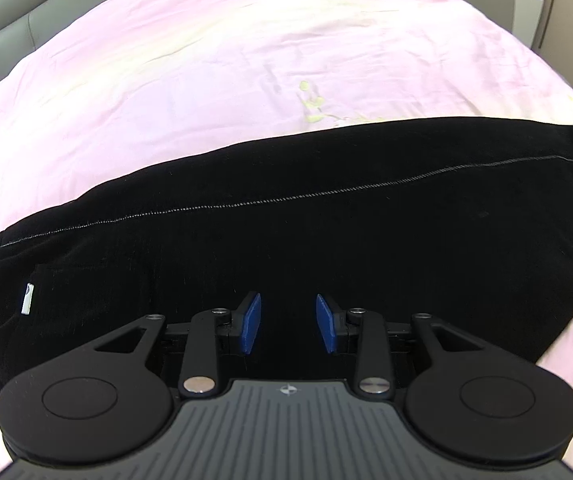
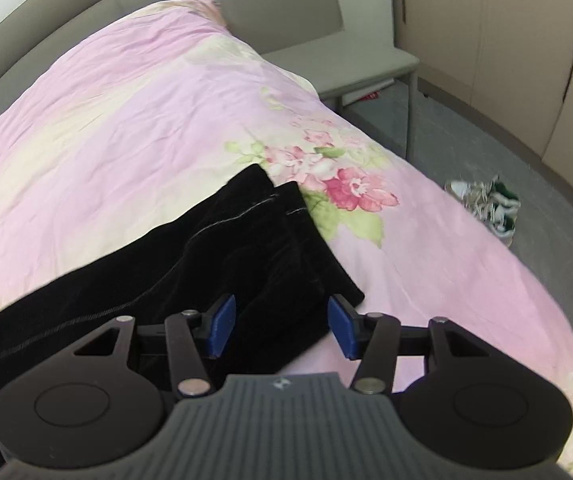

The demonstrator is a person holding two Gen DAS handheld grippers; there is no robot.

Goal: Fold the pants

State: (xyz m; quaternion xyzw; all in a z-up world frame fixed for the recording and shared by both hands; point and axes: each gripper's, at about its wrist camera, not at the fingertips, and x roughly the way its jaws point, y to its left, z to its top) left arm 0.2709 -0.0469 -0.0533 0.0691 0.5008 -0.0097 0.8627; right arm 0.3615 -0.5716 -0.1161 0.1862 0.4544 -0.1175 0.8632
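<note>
Bed with pink floral duvet (image 1: 246, 40) fills both views; grey headboard (image 1: 2, 20) sits at 10 o'clock in your left wrist view. From the right wrist you get a grey chair (image 2: 286, 20) at 12 o'clock and a pair of sneakers (image 2: 486, 204) on the floor at 3 o'clock.

The pants (image 1: 286, 220) lie flat on the duvet: black, velvety nap, one leg laid over the other, pale stitched seam running lengthwise. A small white tag (image 1: 27, 300) shows near the waist end, at 9 o'clock in the left view. The two cuffs (image 2: 282, 196) lie stacked, slightly offset, just short of the printed flowers, at 12 o'clock in the right view.

Your left gripper (image 1: 288, 322) hovers over mid-leg fabric, blue pads (image 1: 252, 322) apart, nothing between them; contact with the cloth cannot be told. Your right gripper (image 2: 282, 326) sits near the hem end, pads apart; the lower leg's near edge passes between them, unclamped.
</note>
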